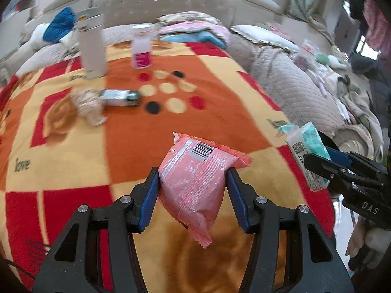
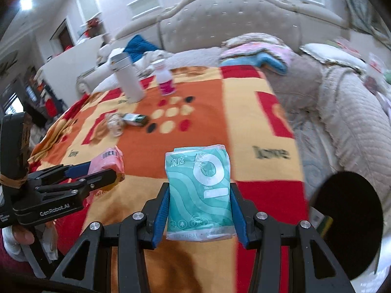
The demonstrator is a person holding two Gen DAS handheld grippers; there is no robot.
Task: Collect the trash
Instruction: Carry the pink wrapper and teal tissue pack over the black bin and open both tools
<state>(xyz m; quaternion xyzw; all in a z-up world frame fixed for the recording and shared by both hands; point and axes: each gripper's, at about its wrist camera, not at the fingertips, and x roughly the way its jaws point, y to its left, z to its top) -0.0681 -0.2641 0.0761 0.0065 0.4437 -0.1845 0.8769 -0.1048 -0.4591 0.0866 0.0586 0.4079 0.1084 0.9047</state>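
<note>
My left gripper point(image 1: 193, 173) is shut on a pink snack wrapper point(image 1: 195, 183) and holds it above the blanket; the gripper point(image 2: 102, 168) and the wrapper point(image 2: 110, 158) also show at the left of the right wrist view. My right gripper point(image 2: 199, 188) is shut on a teal tissue pack point(image 2: 199, 190), also held above the blanket; it shows at the right of the left wrist view point(image 1: 308, 156). A crumpled tissue point(image 1: 88, 105) and a small green-and-white carton point(image 1: 119, 97) lie further back on the blanket.
A red, orange and yellow blanket point(image 1: 73, 146) covers the bed. A white thermos point(image 1: 91, 46) and a pink-labelled bottle point(image 1: 141, 48) stand at the back. Pillows and folded cloths point(image 1: 195, 29) lie by the headboard. A black round thing point(image 2: 347, 224) sits at the right.
</note>
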